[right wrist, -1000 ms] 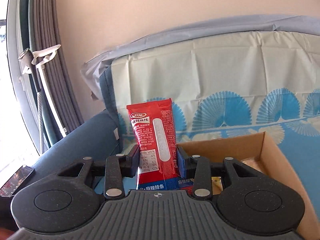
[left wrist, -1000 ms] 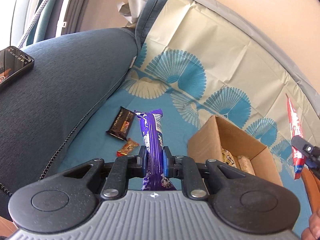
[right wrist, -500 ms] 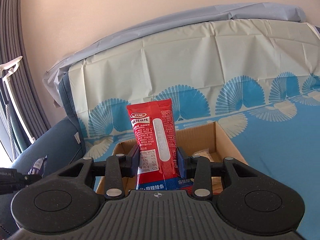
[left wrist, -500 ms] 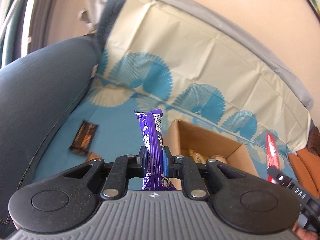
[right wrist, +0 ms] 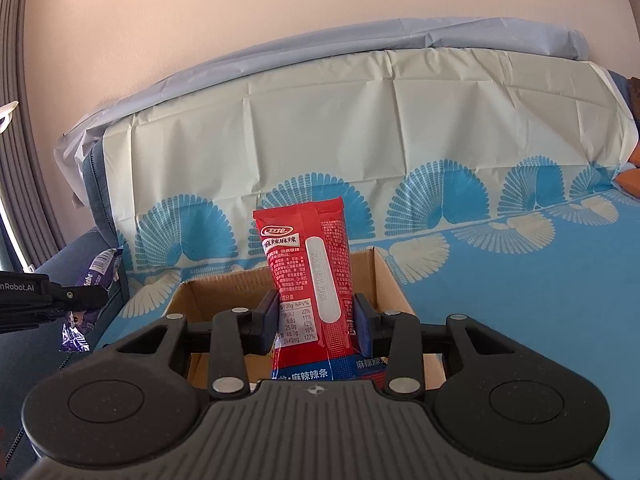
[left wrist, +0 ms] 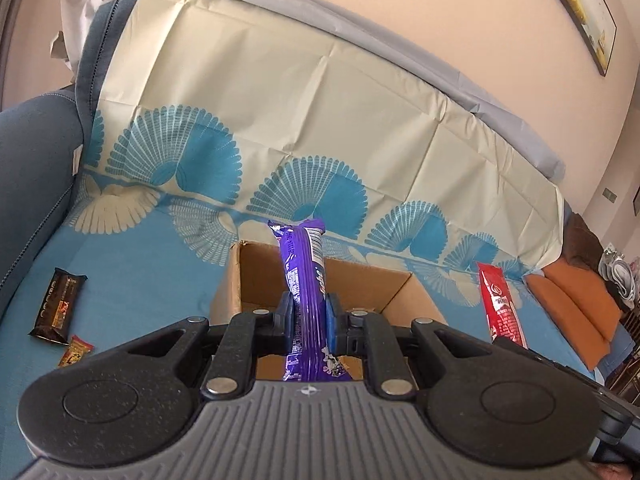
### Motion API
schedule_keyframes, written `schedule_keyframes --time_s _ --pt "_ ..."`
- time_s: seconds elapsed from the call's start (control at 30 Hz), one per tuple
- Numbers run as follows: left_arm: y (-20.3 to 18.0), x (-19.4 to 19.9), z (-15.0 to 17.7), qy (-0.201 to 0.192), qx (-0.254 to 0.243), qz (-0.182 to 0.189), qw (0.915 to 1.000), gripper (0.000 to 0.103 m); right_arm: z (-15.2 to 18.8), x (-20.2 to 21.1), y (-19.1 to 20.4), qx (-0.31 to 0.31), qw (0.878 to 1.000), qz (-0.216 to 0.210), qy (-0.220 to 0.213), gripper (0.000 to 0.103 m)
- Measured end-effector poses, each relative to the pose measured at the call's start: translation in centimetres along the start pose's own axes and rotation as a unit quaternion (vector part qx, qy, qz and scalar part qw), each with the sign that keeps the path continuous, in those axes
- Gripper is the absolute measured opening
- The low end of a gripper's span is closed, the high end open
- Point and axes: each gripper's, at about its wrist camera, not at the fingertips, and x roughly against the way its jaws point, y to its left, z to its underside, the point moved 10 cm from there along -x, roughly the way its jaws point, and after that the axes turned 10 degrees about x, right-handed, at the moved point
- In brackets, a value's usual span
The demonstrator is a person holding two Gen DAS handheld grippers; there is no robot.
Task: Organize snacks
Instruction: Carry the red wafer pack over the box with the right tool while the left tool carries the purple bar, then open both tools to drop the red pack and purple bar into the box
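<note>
since a second ago both hands have swung toward the cardboard box (left wrist: 240, 280), so the box now sits straight ahead of each camera, where before it lay off to the right of the left one and low right of the right one; the dark phone on the sofa arm has dropped out of the left view.

taking the box as the landmark and going left to right in the left wrist view: well to the left of the box, on the blue patterned sofa cover (left wrist: 140, 280), lies a dark brown chocolate bar (left wrist: 56, 306), and just below it a small orange-red candy (left wrist: 75, 356). over the box's near edge the left tongs (left wrist: 306, 318) are clamped on a purple snack bar (left wrist: 304, 280), which stands upright between the pads with its top end above the box's far wall. to the right of the box a red snack packet (left wrist: 500, 304) shows edge-on.

in the right wrist view, left of the box (right wrist: 384, 272), the purple snack bar (right wrist: 100, 270) shows again, behind a black finger (right wrist: 84, 294) of the left tongs. over the box's near side the right tongs (right wrist: 316, 318) are clamped on the red snack packet (right wrist: 310, 264), held upright with its printed back to the camera, its top above the box's far wall. right of the box only the sofa cover (right wrist: 520, 300) spreads out.
</note>
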Motion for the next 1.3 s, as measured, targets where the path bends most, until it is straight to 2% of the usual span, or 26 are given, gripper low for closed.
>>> schedule_keyframes --time_s 0.17,0.6,1.3 --pt "-0.3 -0.8 0.5 0.015 0.009 0.008 0.9998 0.016 0.4 -0.6 -0.4 -0.009 1.000 0.008 0.011 0.040" --pt "-1.3 -0.7 1.7 0.026 -0.015 0.016 0.9994 0.016 0.4 -1.1 1.3 0.013 1.000 0.002 0.014 0.040" --pt "-1.6 -0.9 2.0 0.026 -0.022 0.018 0.9993 0.016 0.7 -1.2 1.3 0.019 1.000 0.000 0.019 0.040"
